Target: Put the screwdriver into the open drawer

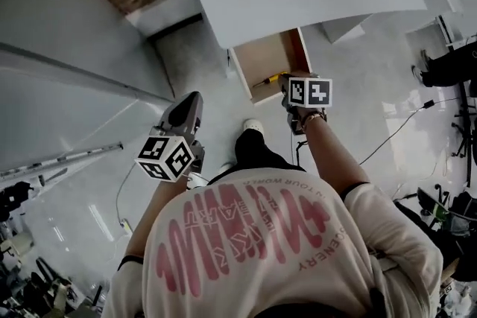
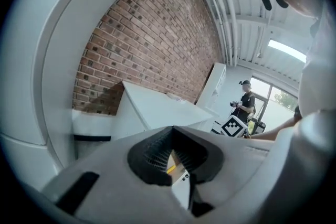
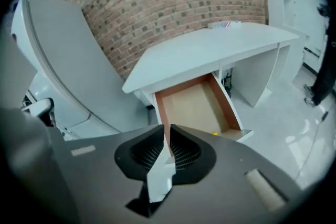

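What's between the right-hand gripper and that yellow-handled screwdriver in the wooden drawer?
Nothing: in the head view, only bare wooden drawer floor separates the right gripper from the yellow-handled screwdriver.

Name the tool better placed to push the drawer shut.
Right, most likely. The right tool hangs over the front of the open drawer, just above the screwdriver lying inside. The left tool is farther back and off to the side, over the floor.

yellow-handled screwdriver [image 1: 267, 79] lying flat inside open wooden drawer [image 1: 261, 56], near its front edge, drawer pulled fully out
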`<action>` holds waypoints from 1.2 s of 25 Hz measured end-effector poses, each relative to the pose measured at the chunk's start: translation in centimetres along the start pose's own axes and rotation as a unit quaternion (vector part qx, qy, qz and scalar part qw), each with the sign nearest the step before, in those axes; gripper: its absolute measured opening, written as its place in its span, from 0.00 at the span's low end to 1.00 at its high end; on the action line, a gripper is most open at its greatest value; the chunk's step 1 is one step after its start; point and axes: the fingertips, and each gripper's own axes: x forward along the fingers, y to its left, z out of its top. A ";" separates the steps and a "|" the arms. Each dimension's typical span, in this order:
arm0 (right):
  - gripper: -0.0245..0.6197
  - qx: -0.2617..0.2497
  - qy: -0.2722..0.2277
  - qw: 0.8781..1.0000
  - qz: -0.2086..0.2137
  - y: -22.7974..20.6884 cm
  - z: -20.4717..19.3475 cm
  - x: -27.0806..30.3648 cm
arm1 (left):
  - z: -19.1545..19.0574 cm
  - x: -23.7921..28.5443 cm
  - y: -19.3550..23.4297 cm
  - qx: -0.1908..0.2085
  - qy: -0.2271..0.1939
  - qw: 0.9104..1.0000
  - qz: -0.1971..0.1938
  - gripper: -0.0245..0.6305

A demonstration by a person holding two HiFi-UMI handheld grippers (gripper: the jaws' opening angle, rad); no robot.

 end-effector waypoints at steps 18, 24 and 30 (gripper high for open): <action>0.05 -0.015 -0.367 0.929 0.049 13.3 9.3 -25.5 | 13.6 -7.0 -12.4 0.073 -0.141 0.977 -0.143 0.04; 0.05 -0.066 -0.453 0.889 0.010 14.6 10.3 -35.1 | 15.2 -9.2 -16.4 0.079 -0.177 0.967 -0.168 0.04; 0.05 -0.104 -0.479 0.871 -0.025 14.1 9.4 -38.3 | 14.3 -10.1 -19.5 0.098 -0.185 0.960 -0.186 0.04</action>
